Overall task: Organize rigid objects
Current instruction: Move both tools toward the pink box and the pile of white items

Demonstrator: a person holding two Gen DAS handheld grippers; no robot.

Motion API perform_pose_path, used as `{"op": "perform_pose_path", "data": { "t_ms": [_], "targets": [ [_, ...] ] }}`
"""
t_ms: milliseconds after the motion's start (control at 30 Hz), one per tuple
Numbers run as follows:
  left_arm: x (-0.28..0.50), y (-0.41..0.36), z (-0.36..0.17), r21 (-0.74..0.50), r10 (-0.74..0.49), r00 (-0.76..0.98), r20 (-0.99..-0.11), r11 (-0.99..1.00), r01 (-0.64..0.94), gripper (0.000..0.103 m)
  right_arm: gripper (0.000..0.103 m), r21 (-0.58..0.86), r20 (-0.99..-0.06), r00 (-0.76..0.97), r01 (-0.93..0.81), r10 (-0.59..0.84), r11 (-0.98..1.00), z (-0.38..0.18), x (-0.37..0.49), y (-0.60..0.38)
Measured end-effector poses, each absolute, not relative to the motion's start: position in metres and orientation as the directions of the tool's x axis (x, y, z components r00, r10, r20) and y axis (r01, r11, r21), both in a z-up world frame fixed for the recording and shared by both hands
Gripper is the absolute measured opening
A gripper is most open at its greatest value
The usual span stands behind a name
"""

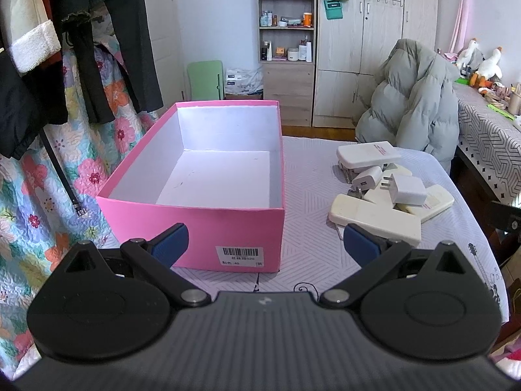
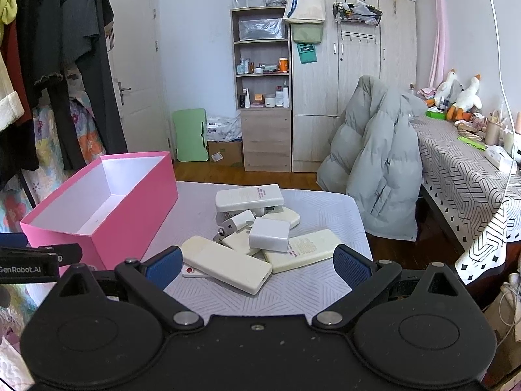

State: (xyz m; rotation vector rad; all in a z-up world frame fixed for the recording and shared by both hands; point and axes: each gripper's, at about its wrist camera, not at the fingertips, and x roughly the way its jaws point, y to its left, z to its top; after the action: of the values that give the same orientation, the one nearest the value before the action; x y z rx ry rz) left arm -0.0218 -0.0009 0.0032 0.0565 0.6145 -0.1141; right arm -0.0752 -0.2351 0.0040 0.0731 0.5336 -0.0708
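An empty pink box (image 1: 198,228) with a white inside stands on the table, left of a pile of white power banks and chargers (image 1: 387,185). My left gripper (image 1: 265,244) is open and empty, just in front of the box's near wall. In the right wrist view the box (image 2: 130,224) is at the left and the pile (image 2: 257,238) is straight ahead. My right gripper (image 2: 257,265) is open and empty, its blue pads (image 2: 164,265) either side of the pile's near end, with a long white power bank (image 2: 228,264) closest.
The table has a pale patterned cloth (image 2: 312,293). A grey puffer jacket (image 2: 374,166) hangs on a chair behind the table at the right. A second cluttered table (image 2: 472,176) is at far right. Clothes hang at the left (image 1: 49,65).
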Motion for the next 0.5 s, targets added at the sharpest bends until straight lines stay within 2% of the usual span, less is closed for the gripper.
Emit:
{"op": "perform_pose_path", "data": {
  "t_ms": [267,500],
  "targets": [
    [-0.0247,-0.0013,0.0063,-0.006,-0.16,0.796,-0.584,0.981,0.193,0.1,0.101,0.036,-0.524,0.85,0.083,-0.052,0.996,0.0012,-0.0726,-0.2342],
    [-0.0203,-0.0045,0.007,0.015,-0.151,0.79,-0.594,0.98,0.199,0.1,0.101,0.025,-0.531,0.846,0.072,-0.048,0.997,-0.001,-0.0668,-0.2343]
  ]
}}
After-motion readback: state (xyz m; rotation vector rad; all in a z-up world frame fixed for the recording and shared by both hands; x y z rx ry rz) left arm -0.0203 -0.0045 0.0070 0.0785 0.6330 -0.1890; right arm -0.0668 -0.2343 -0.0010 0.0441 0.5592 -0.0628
